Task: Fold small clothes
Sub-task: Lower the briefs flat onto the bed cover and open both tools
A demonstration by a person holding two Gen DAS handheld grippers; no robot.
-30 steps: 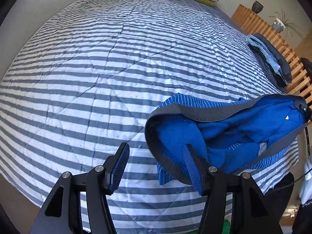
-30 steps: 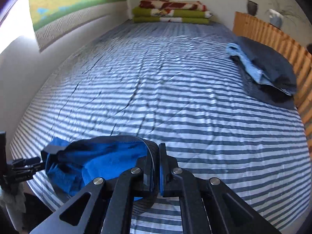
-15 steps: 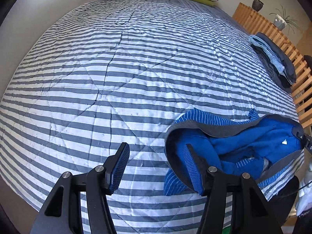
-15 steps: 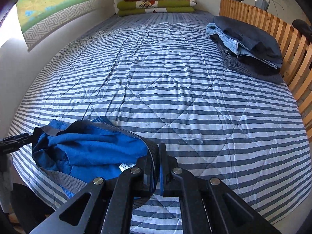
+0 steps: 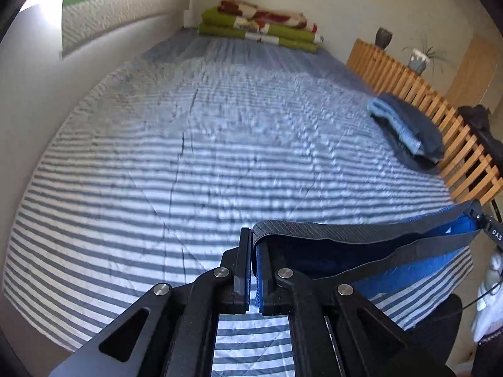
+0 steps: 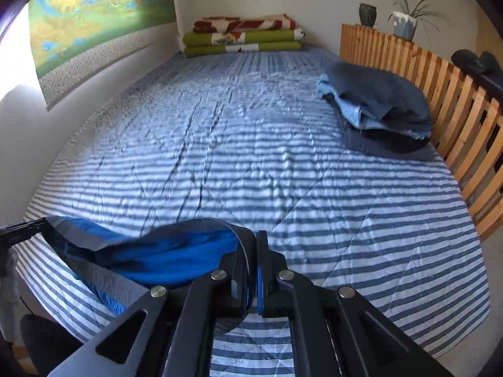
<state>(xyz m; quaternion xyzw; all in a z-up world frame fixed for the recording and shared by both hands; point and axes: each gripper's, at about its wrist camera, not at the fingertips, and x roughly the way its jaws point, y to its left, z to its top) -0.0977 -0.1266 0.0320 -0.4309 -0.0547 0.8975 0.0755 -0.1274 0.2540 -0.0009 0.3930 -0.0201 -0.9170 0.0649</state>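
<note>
A pair of small blue shorts [image 5: 393, 267] with a grey waistband hangs stretched above the near edge of the striped bed [image 5: 188, 172]. My left gripper [image 5: 253, 242] is shut on one end of the waistband. At the far right of the left wrist view the right gripper's tip [image 5: 484, 223] holds the other end. In the right wrist view my right gripper [image 6: 254, 248] is shut on the waistband, and the blue shorts [image 6: 163, 251] sag off to the left toward the left gripper's tip [image 6: 22, 231].
A stack of folded dark and light-blue clothes [image 6: 380, 106] lies at the bed's right side by a wooden slatted rail [image 6: 446, 94]. Folded green and red blankets [image 6: 242, 36] sit at the far end. A wall [image 5: 28, 100] runs along the left.
My left gripper was open beside the shorts and has shut on the waistband. Both grippers have lifted, and the shorts now hang stretched between them.
</note>
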